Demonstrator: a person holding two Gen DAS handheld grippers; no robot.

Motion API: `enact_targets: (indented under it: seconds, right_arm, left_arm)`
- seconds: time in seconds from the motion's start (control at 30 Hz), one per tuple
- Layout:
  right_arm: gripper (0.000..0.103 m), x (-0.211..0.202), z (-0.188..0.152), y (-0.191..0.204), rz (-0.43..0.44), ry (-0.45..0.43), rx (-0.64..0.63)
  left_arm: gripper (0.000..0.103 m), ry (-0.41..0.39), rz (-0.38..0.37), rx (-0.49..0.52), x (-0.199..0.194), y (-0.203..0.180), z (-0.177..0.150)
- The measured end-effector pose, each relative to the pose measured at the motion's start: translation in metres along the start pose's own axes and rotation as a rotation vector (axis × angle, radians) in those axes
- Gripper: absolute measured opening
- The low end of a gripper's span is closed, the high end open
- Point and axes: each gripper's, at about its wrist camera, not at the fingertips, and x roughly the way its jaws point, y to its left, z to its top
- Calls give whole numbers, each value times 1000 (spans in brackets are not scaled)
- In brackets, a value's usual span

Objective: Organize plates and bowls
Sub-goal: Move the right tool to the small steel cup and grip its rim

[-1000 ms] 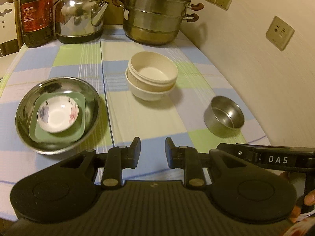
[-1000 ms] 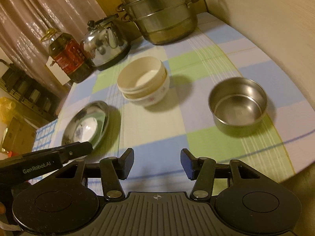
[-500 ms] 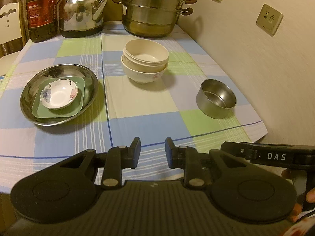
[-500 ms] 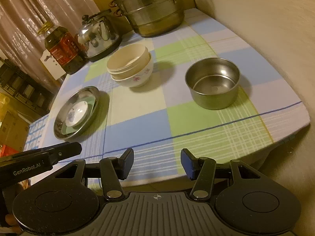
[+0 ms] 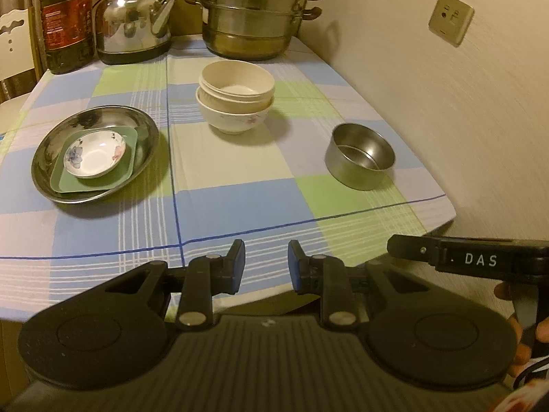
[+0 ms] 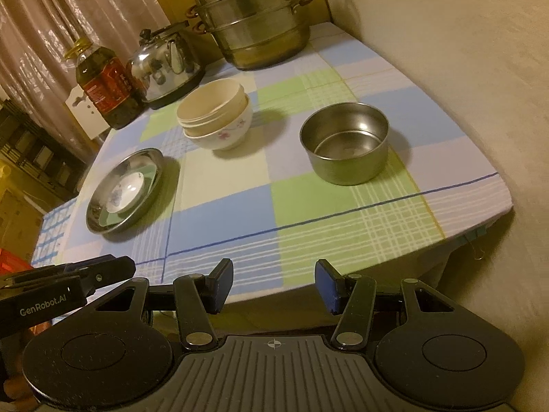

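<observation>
A stack of cream bowls [image 5: 236,98] [image 6: 214,116] sits mid-table, the bottom one flowered. To its left a steel plate [image 5: 142,125] [image 6: 152,161] holds a green square dish [image 5: 128,168] with a small flowered saucer [image 5: 94,152] [image 6: 125,189] on top. A small steel bowl [image 5: 358,156] [image 6: 345,140] stands alone near the right edge. My left gripper [image 5: 266,266] hovers off the table's front edge, jaws slightly apart and empty. My right gripper [image 6: 271,283] also hangs back from the front edge, open wider, nothing between its fingers.
At the back stand an oil bottle [image 5: 67,17] [image 6: 108,86], a steel kettle [image 5: 133,32] [image 6: 164,65] and a stacked steamer pot [image 5: 252,13] [image 6: 255,17]. A wall runs along the right side, with sockets [image 5: 449,19]. The checked tablecloth [image 5: 223,202] covers the table.
Both grippers have drawn back from the table toward its front edge, so the dishes look farther away and the cloth's front edge has come into view. Jaw openings are unchanged.
</observation>
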Motion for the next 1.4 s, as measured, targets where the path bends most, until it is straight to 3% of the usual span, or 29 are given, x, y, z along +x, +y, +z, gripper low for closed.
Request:
enact_targets:
  seconds: [0.4, 0.97, 1.4]
  right_arm:
    - [53, 6, 13, -21, -71, -12, 31]
    - [53, 44, 67, -66, -211, -94, 133]
    - [53, 84, 96, -87, -245, -118, 169]
  left_arm:
    - [23, 32, -50, 77, 40, -19, 25]
    - [23, 48, -149, 193, 127, -54, 87]
    - [23, 95, -185, 214, 188, -72, 119]
